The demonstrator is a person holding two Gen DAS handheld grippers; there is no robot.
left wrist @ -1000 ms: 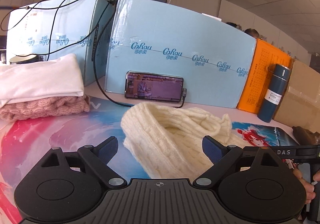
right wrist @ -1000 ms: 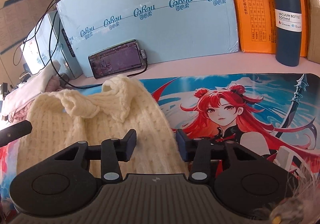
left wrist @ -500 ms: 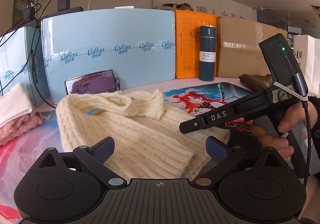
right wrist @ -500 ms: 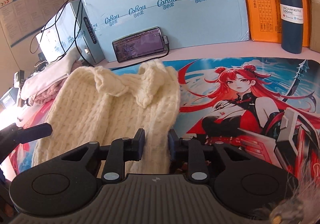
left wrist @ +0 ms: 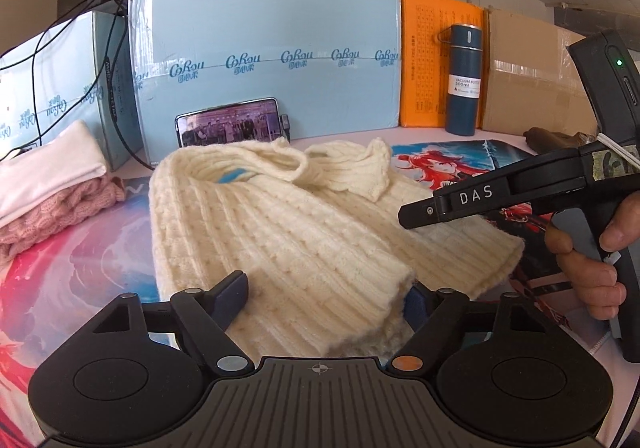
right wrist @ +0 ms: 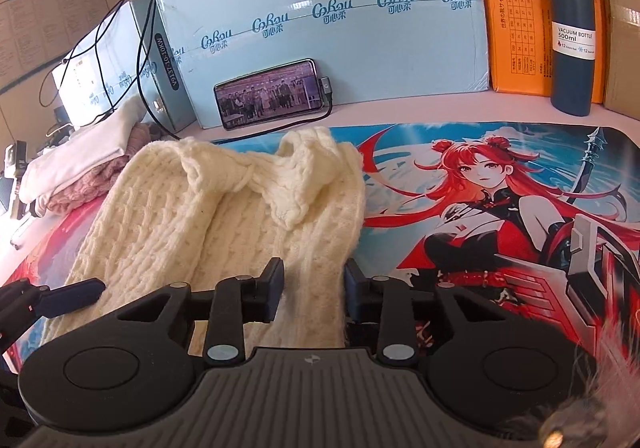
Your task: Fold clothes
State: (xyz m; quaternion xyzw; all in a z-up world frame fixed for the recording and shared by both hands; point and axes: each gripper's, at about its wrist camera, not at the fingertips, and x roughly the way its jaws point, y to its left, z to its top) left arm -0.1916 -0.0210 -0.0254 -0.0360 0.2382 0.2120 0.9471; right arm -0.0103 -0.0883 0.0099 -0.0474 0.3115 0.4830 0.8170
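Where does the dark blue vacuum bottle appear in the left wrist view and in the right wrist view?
Left wrist view: the dark blue vacuum bottle stands upper right of centre, upright against the orange cardboard box.
Right wrist view: it stands at the upper right edge, against the same box.
Shared landmark: the black phone with a lit screen leaning on the light blue box.

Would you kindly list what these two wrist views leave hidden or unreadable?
- Left view: cream knitted sweater's near hem, behind the left gripper, whose jaws are closing around it.
- Right view: right gripper's pads, buried in knit.
- Both: propped black phone's picture, too small.
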